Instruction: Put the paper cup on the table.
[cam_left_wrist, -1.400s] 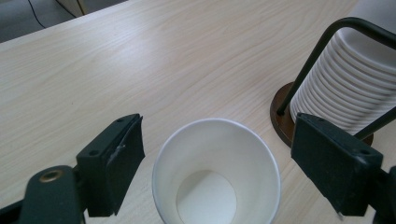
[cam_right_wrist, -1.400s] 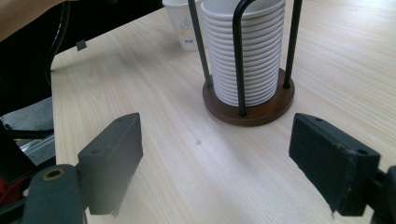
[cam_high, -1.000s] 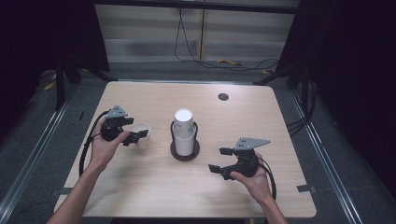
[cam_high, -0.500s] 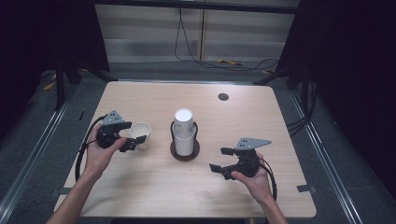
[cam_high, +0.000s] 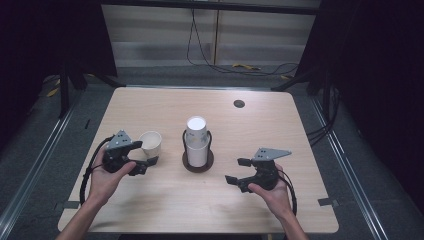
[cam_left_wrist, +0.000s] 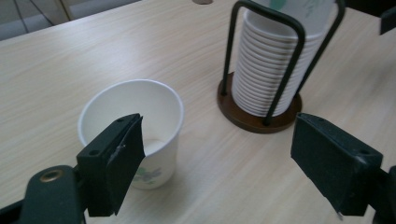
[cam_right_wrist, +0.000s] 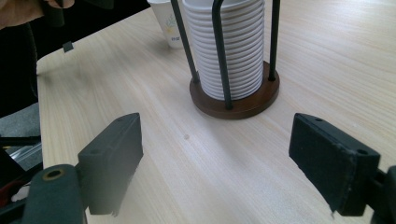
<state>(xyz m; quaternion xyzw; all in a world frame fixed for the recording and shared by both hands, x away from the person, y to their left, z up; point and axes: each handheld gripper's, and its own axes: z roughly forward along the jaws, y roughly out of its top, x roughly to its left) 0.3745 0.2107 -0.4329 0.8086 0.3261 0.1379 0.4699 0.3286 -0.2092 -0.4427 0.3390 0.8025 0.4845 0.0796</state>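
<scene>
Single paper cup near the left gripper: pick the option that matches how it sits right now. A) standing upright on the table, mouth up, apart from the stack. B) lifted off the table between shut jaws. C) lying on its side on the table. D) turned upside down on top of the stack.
A: the single paper cup stands mouth up on the table, beside the cup stack in its holder, the left gripper open.

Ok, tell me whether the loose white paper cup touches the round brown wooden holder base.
Apart. The left gripper view shows bare tabletop between the cup and base.

Overhead plus two low, cup stack (cam_high: 197, 141) shared
</scene>
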